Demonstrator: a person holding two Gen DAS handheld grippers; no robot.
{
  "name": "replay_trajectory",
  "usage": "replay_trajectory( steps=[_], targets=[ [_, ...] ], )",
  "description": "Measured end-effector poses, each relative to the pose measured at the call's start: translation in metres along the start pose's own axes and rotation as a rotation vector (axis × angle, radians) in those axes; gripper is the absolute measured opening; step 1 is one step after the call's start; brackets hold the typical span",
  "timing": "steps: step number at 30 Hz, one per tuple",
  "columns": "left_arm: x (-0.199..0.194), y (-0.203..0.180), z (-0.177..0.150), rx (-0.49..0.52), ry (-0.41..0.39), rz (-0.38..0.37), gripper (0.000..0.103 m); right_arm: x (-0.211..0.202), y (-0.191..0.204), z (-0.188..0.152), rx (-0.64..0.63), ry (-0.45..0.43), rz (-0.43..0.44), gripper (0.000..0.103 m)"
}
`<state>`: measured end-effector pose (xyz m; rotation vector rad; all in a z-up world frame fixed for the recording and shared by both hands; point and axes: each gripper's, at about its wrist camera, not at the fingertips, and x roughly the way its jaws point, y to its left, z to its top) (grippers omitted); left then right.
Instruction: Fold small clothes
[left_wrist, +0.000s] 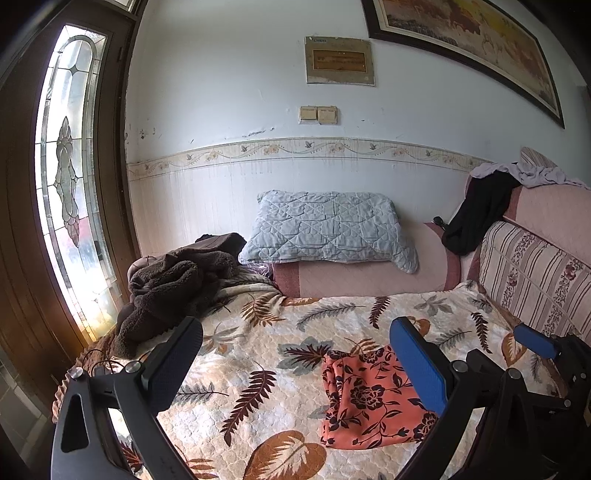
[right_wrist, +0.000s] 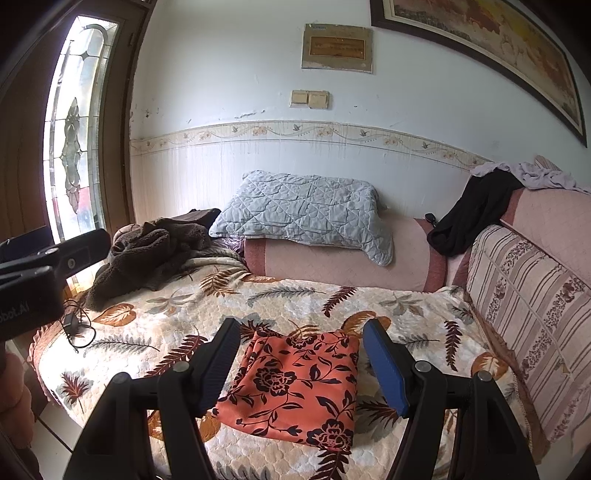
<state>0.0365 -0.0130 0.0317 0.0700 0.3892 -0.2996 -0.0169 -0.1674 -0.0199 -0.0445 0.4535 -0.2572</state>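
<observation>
Left wrist: orange floral garment (left_wrist: 364, 398) half-hidden.

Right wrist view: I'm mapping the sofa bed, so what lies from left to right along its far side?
Brown fleece garment → grey quilted pillow → black garment draped over the backrest → lilac cloth on top of the backrest.

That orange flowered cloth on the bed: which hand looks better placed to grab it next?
Right, probably. The orange flowered cloth lies centred between the right gripper's open fingers; for the left gripper it sits off-centre.
</observation>
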Motion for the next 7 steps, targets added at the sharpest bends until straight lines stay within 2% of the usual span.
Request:
replay_trajectory(
  steps=[7],
  targets=[
    [0.022, 0.0, 0.0, -0.009, 0.005, -0.027, 0.101, 0.021, -0.009, 0.001, 0.009, 0.011, 0.008, 0.072]
  ],
)
